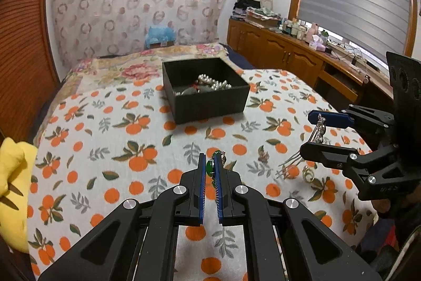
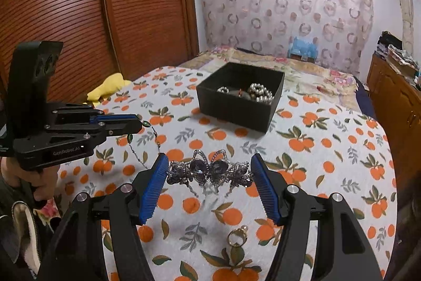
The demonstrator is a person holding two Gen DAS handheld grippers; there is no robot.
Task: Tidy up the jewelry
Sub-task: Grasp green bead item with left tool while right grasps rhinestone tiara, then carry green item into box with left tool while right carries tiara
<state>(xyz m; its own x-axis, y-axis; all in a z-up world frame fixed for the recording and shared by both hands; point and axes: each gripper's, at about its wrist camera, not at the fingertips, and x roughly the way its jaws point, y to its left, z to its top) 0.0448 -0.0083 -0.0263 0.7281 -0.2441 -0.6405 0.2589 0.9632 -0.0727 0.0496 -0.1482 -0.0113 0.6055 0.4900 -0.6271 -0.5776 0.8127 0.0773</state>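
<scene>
A black open box (image 1: 208,96) with pearl beads inside sits on the orange-print bed cover; it also shows in the right wrist view (image 2: 240,99). My left gripper (image 1: 209,166) is shut on a green-stone chain necklace (image 1: 210,167), whose chain hangs from it in the right wrist view (image 2: 146,146). My right gripper (image 2: 209,170) is shut on a silver hair comb with dark purple stones (image 2: 208,170), held by its two ends above the cover. In the left wrist view the comb (image 1: 319,129) hangs between the right fingers. A gold ring (image 2: 236,235) lies on the cover below the comb.
A yellow cloth (image 1: 13,191) lies at the bed's left edge. A wooden wardrobe (image 2: 79,17) stands to the left. A wooden cabinet with bottles (image 1: 289,44) runs along the right under the window. A small earring (image 1: 264,155) lies on the cover.
</scene>
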